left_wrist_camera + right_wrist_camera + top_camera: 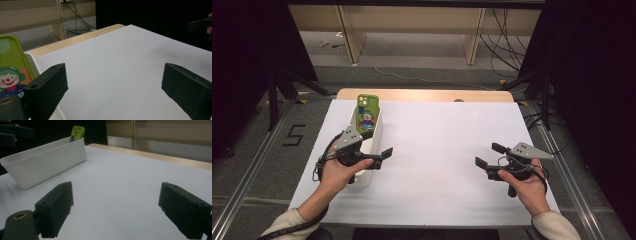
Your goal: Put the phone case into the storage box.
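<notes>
A white sheet [437, 150] covers most of the table [427, 95], whose wooden far edge shows as a pale strip beyond it. The room beyond the table's sides is dark, and little can be made out there apart from shelving legs and loose cables on the floor.

At the left of the sheet stands a long, narrow white bin [371, 145]. Its near end is hidden in the high view behind the left hand [343, 172] and the left gripper [376, 148]. The right gripper view shows the bin's full side wall [47, 162], and its inside is out of sight from there. A green phone case [367, 114] printed with a clown figure stands upright in the bin's far end, leaning against the wall, its lower part sunk below the rim. In the left gripper view the case [11, 67] is cut off by the frame edge.

The left gripper hangs just beside the bin, jaws spread wide with nothing between them. The right gripper [488, 155], held in the right hand [527, 185] well apart to the right, is likewise spread wide and empty above bare sheet.
</notes>
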